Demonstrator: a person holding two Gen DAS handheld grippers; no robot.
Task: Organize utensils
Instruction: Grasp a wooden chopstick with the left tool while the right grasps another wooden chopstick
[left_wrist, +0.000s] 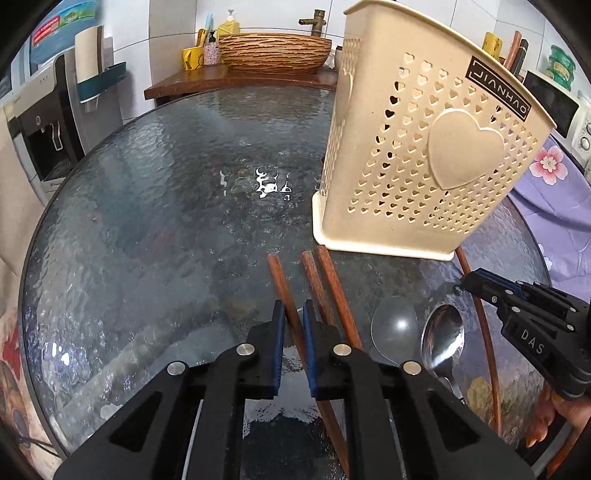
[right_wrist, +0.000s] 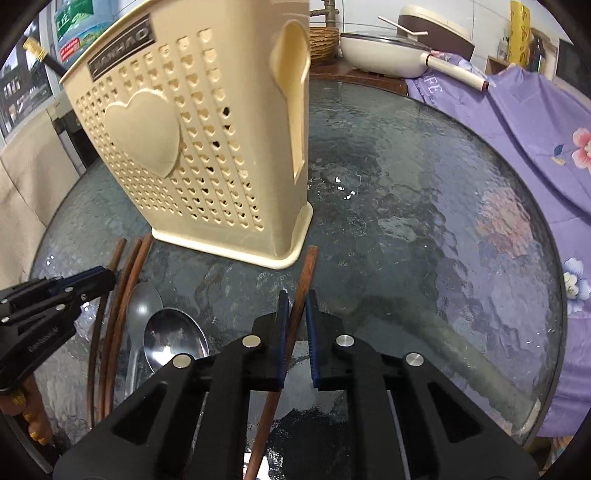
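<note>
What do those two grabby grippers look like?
Both are chunky black plastic. The left gripper and the right gripper each have two flat fingers lined with ribbed dark-blue pads, joined by shiny round silver pins. Seen from the side, the right gripper carries a small label with white letters. No cables show.

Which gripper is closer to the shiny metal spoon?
Hard to call. The left gripper, shut on a chopstick, sits just left of the shiny spoon. The right gripper, shut on another chopstick, sits just right of it.
</note>
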